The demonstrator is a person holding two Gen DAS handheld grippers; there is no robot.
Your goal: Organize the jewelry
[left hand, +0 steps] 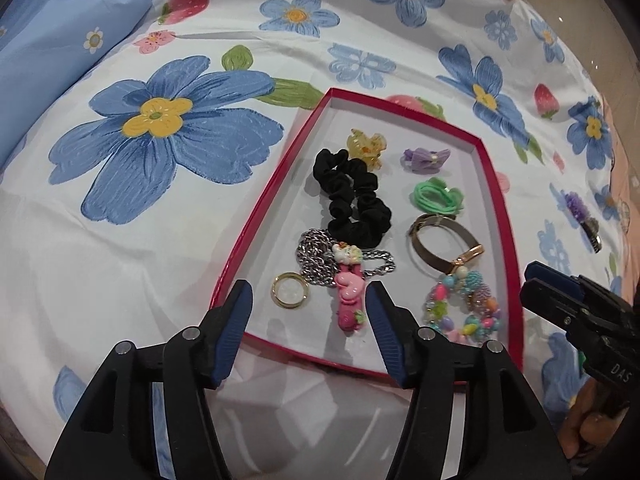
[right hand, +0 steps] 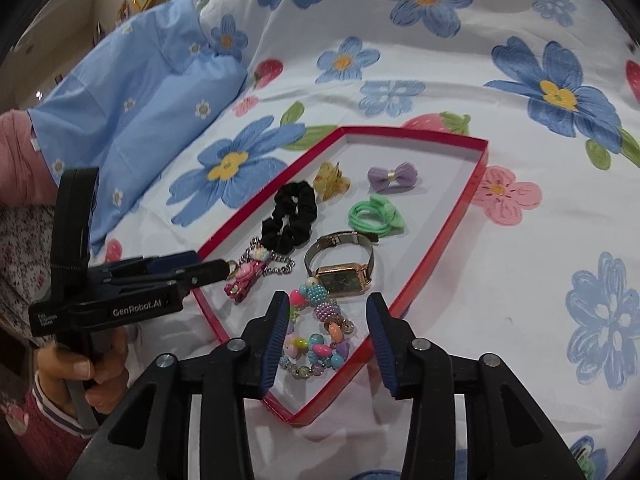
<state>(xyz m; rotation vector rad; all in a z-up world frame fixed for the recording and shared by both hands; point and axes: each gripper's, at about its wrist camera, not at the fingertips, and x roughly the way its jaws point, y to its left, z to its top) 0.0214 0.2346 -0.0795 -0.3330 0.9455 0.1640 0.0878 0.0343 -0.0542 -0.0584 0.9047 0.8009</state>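
The left gripper (left hand: 308, 320) hangs wide open over the near edge of the red tray (left hand: 276, 184), holding nothing, and the pink hair clip (left hand: 349, 300) lies just ahead between its fingertips, a little toward the right one. The clip's long axis runs from 12 to 6 o'clock in the left wrist view, in line with the fingers' reach, so the jaws would close across its narrow width. Its top end lies on the silver chain (left hand: 316, 260), and a gold ring (left hand: 290, 289) sits just beside it at 9 o'clock. The right gripper (right hand: 328, 320) is also wide open and empty, poised over the beaded bracelet (right hand: 320, 336) in the tray's near corner, with the watch (right hand: 344, 276) just beyond at 12 o'clock. The left gripper looks nearer the clip, the right nearer the bracelet. The left view shows a purple piece (left hand: 578, 206) out on the bedsheet (left hand: 120, 260) at 3 o'clock, well apart from the tray, which the right view does not show; that stray is probably what remains to be gathered. The right view shows the clip's side profile, standing up from the tray floor.
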